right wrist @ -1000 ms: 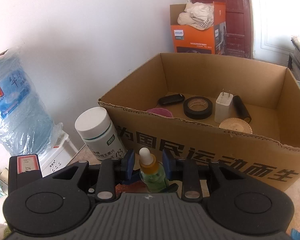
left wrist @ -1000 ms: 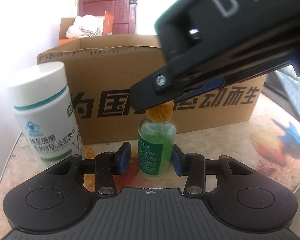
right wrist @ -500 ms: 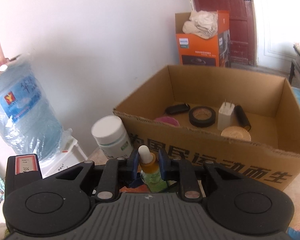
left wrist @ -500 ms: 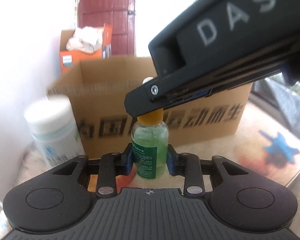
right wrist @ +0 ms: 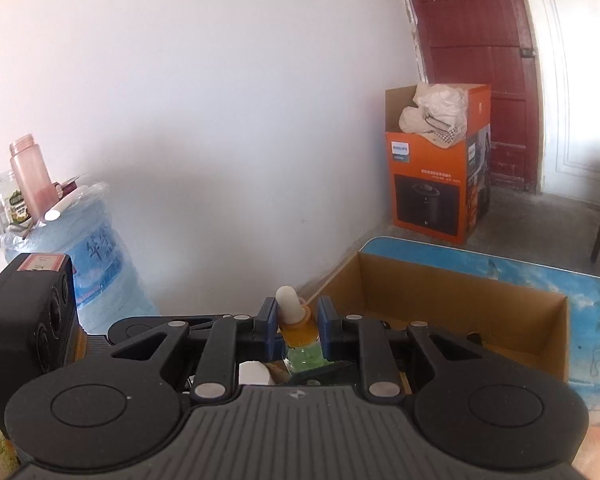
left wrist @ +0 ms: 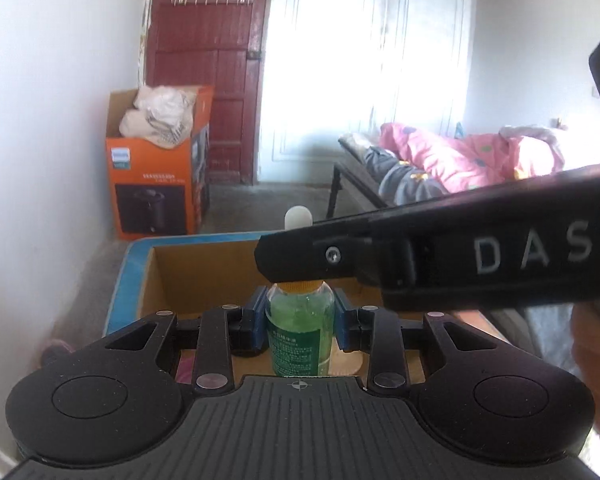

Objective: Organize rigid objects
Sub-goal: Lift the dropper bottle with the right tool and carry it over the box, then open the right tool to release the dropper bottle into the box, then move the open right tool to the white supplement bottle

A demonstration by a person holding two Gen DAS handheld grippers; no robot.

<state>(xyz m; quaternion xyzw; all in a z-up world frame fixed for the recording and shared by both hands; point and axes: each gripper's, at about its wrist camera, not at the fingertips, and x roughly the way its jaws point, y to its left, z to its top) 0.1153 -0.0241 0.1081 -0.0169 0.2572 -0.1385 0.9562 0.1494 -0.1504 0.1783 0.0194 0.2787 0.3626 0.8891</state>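
Note:
A small dropper bottle (left wrist: 300, 336) of green liquid, with an orange collar and a white rubber bulb (right wrist: 288, 304), hangs in the air over the open cardboard box (left wrist: 188, 276). My left gripper (left wrist: 300, 326) is shut on its green body, the blue pads pressing both sides. My right gripper (right wrist: 298, 320) is shut on the orange collar (right wrist: 298, 332) just under the bulb. In the left wrist view the right gripper's black finger (left wrist: 300, 260) crosses over the bottle and hides its collar. The box floor is mostly hidden behind both grippers.
The box stands on a table with a blue rim (right wrist: 500, 254) beside a white wall. On the floor beyond stands an orange appliance carton (right wrist: 432, 184) stuffed with cloth, by a red door. A blue water jug (right wrist: 96, 264) stands left; a bed with pink quilt (left wrist: 460, 160) stands right.
Both grippers closed on the dropper bottle where it stood on the table before the box, then rose with it. The white pill bottle and the box's printed front dropped out of view.

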